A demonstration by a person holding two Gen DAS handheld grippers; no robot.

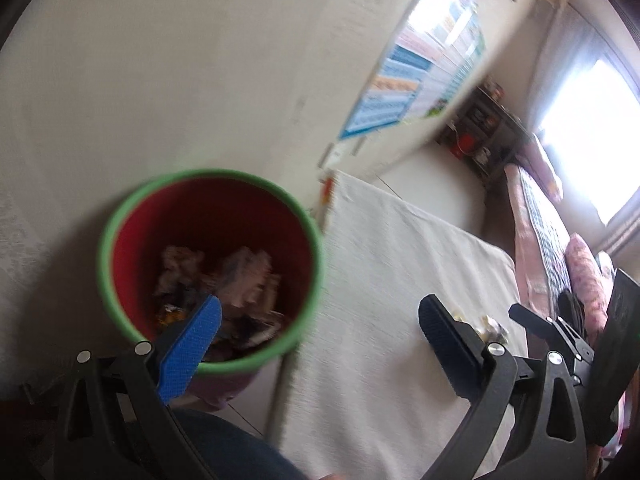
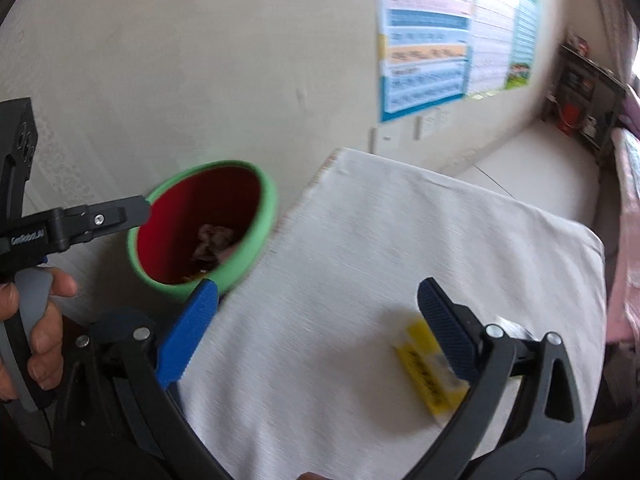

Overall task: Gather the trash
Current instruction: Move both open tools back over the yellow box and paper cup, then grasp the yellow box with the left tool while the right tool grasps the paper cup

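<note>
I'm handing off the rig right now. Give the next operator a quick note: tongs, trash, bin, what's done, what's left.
Left tongs: open, empty, over the bin's near rim.
Right tongs: open, empty, over the cloth-covered table.
Bin (red inside, green rim) sits beside the table, by the wall; crumpled trash is already in it.
Left: a yellow wrapper on the cloth by the right tongs, and a small shiny scrap in the left view.

Beige wall (image 2: 200,60), poster (image 2: 448,36), perhaps shelving (image 2: 580,92)
</note>
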